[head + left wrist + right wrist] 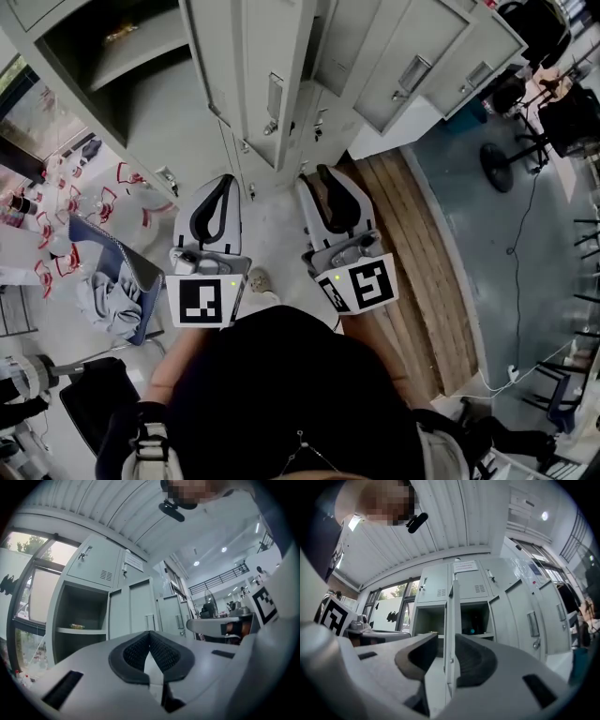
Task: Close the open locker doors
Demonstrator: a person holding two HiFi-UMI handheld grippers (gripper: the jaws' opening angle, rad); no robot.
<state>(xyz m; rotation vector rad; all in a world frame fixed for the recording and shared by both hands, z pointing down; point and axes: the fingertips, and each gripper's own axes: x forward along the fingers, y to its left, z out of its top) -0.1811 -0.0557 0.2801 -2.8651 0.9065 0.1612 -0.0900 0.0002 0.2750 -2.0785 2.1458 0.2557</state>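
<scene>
A bank of grey lockers fills the top of the head view. One compartment at the left stands open, and an open door juts out edge-on at the middle. My left gripper hangs below it, shut and empty; its pads meet in the left gripper view, with the open compartment beyond. My right gripper is open. In the right gripper view the door's edge shows through the gap, farther off, between two open compartments.
A blue seat with a grey cloth and several red-and-white items lie at the left. A wooden platform runs along the right, with an office chair base and a floor cable beyond it.
</scene>
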